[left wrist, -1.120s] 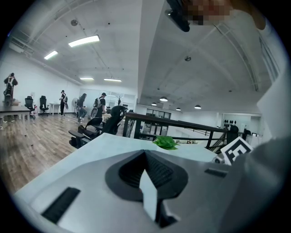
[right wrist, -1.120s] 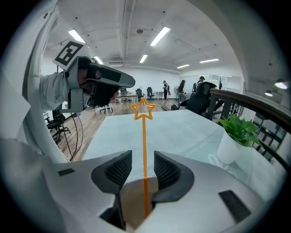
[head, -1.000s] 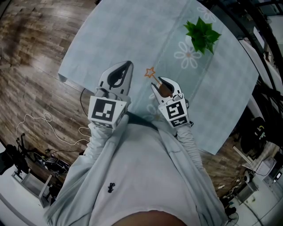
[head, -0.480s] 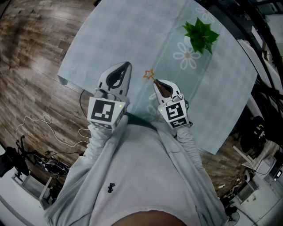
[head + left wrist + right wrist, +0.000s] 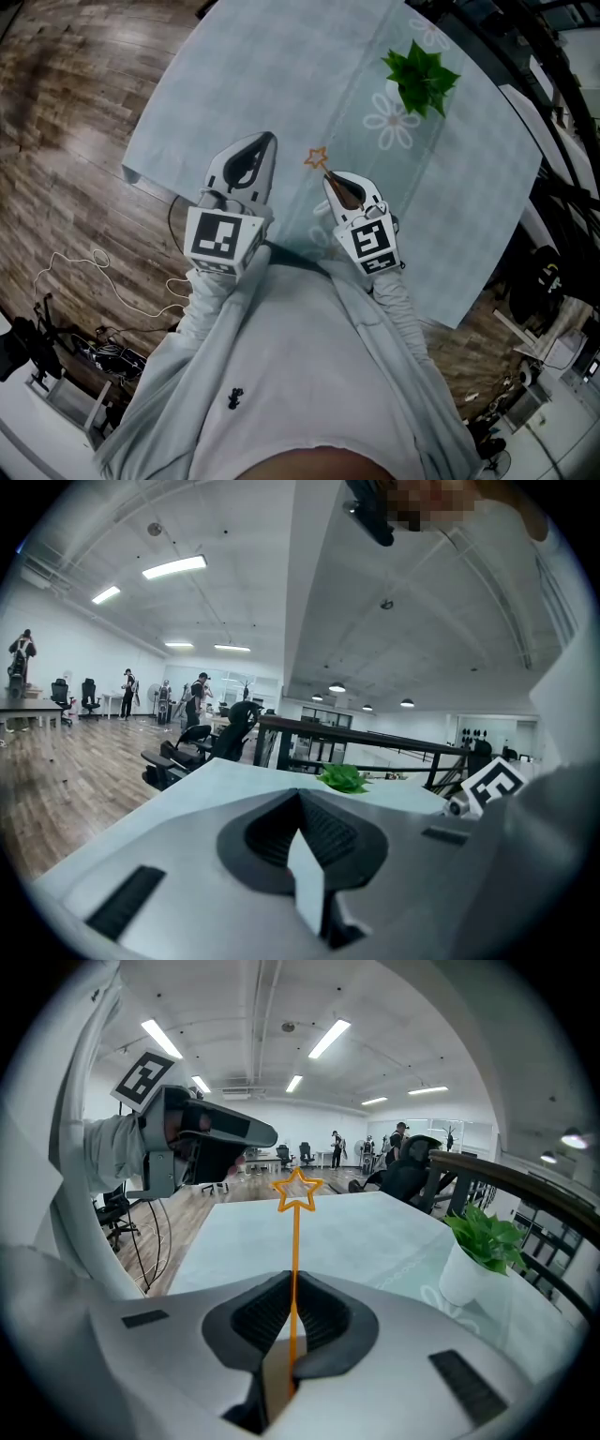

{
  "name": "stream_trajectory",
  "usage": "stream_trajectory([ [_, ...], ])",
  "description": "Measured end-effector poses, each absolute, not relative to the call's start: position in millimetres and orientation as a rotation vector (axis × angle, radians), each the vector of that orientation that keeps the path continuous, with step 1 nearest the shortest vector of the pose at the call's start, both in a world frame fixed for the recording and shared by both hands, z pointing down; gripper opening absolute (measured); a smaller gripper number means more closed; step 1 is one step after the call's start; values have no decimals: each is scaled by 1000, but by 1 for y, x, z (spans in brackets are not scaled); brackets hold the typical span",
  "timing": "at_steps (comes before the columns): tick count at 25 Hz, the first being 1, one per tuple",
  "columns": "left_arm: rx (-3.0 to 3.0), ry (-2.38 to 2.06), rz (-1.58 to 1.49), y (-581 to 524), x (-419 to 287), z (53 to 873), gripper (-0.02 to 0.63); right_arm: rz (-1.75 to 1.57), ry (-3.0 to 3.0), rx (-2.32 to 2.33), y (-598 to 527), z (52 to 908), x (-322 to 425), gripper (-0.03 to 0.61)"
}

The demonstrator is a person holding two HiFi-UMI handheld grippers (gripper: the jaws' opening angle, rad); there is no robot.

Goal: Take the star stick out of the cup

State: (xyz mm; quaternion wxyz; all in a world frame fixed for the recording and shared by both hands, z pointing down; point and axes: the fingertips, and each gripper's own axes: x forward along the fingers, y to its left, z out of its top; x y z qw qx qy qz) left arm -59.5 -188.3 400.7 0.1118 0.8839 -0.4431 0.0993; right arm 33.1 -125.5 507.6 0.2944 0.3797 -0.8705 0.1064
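An orange star stick [image 5: 317,157] stands upright on the pale blue table [image 5: 281,75], its star [image 5: 298,1190] well above the jaws. My right gripper [image 5: 331,181] is shut on the thin stem [image 5: 294,1260]. Something brown, which may be the cup [image 5: 349,193], shows in the hollow between the jaws; the rest of it is hidden under the gripper. My left gripper [image 5: 266,141] hangs to the left of the stick, shut and holding nothing [image 5: 300,799]. It also appears in the right gripper view as the left gripper [image 5: 211,1138].
A small green plant in a white pot [image 5: 420,77] stands at the table's far right, seen too as the plant [image 5: 483,1232]. Flower prints mark the cloth near it. Cables [image 5: 94,272] lie on the wooden floor to the left.
The right jaws stood wider around the stem a second ago and have since closed onto it. The stick and both grippers have hardly shifted otherwise.
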Motion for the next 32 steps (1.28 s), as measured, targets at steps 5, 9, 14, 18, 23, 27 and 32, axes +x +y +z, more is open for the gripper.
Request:
stream_trajectory([
  [5, 2616, -1296, 278, -190, -56, 393, 20, 277, -2332, 1045, -128, 495, 36, 31],
  [9, 2637, -1290, 268, -191, -52, 386, 20, 296, -2349, 1093, -130, 484, 42, 31],
  [14, 2680, -1275, 260, -193, -43, 373, 20, 290, -2380, 1164, -132, 463, 52, 31],
  [18, 2716, -1250, 247, -193, -32, 364, 20, 266, -2407, 1231, -132, 442, 63, 31],
  [23, 2769, -1205, 240, -191, -16, 351, 20, 231, -2436, 1344, -129, 411, 80, 31],
  [27, 2807, -1153, 237, -187, 0, 342, 20, 222, -2453, 1470, -124, 386, 99, 31],
  [32, 2836, -1077, 257, -185, 24, 338, 20, 214, -2434, 1631, -116, 367, 134, 31],
])
